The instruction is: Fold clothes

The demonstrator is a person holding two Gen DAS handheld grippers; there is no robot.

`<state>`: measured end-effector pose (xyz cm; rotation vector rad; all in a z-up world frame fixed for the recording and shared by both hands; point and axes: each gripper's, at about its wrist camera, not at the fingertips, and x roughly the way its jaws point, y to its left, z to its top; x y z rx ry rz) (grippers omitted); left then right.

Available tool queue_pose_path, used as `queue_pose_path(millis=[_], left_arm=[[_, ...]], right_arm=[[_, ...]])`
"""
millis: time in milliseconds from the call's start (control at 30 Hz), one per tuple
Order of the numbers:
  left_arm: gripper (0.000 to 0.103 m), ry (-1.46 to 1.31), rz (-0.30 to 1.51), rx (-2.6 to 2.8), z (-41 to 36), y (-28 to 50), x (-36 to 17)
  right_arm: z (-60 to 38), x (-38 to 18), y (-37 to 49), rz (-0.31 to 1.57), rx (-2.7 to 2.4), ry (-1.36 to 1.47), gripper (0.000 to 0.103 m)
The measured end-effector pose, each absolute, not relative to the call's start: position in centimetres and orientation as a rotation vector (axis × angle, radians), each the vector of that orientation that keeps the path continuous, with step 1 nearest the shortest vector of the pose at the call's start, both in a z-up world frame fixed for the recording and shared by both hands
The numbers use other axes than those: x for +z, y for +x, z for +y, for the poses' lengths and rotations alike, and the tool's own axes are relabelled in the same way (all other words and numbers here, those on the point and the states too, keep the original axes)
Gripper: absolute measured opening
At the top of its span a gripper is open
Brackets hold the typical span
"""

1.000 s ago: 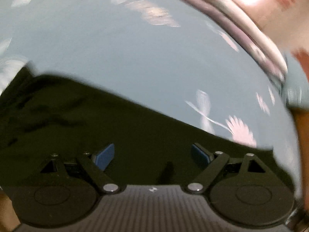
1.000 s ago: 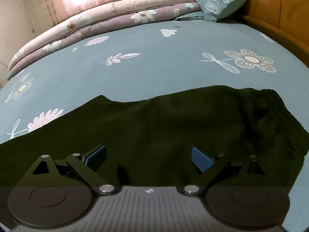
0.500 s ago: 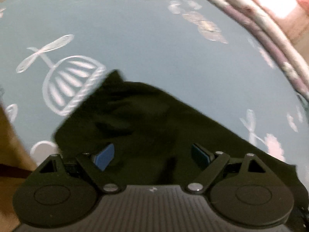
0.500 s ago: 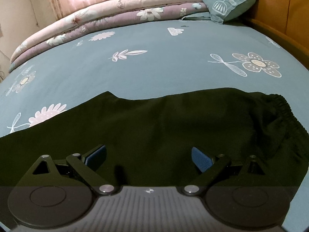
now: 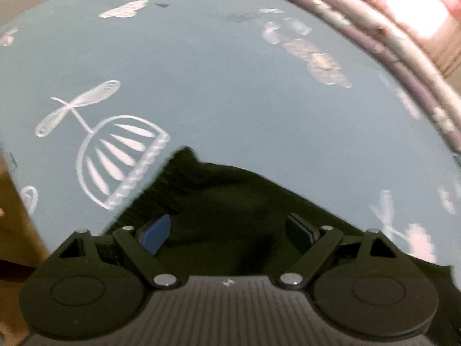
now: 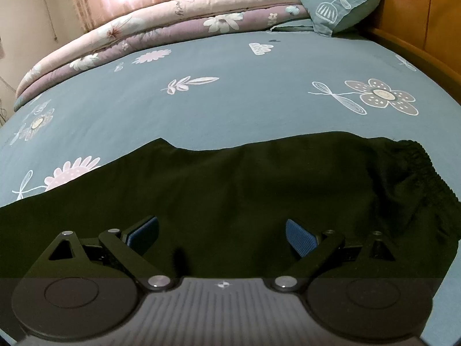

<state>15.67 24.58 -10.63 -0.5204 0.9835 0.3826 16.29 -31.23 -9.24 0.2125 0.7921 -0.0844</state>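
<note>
behind black trousers (image 6: 230,190), quilt (image 6: 161,26) and pillow (image 6: 340,3) line bedsheet (image 6: 201,109).

Both wrist views low, close over bed (image 6: 219,115), facing forward; both share black garment (image 5: 230,210) (image 6: 230,190).

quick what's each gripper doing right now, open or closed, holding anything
Left gripper: open, holding nothing, over the black fabric garment.
Right gripper: open, holding nothing, over the same garment.

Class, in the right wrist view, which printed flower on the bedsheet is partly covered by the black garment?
The pink daisy at the left: the black garment overlaps its lower petals, whereas the grey flower lies fully exposed.
</note>
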Motion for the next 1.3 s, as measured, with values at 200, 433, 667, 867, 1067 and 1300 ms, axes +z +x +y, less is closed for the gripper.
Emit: queue_pose_path(millis=[200,433,667,867,1067,1300], left_arm=[[0.087,-0.512,0.983,0.254,22.6,12.8,-8.3],[0.087,-0.477,1.090,0.128,19.6,11.1,-9.8],[0.087,-0.464,1.081,0.137,18.0,11.4,-9.2],[0.089,-0.276,0.996,-0.007,9.7,12.4,-4.8],[0.089,-0.190,1.041,-0.185,1.0,13.9,-6.1],[0.089,-0.102,1.090,-0.317,-6.9,14.2,-7.8]], right_arm=[[-31.4,-9.0,16.1,0.784,-0.082,0.219,0.097],[-31.0,-9.0,16.1,0.786,-0.077,0.203,0.097],[-32.4,-8.5,15.2,0.747,-0.107,0.203,0.097],[-38.2,-6.6,11.9,0.559,-0.242,0.282,0.103],[-47.0,-8.0,8.3,0.471,-0.216,0.687,0.103],[-48.4,-8.7,7.3,0.423,-0.149,0.768,0.103]])
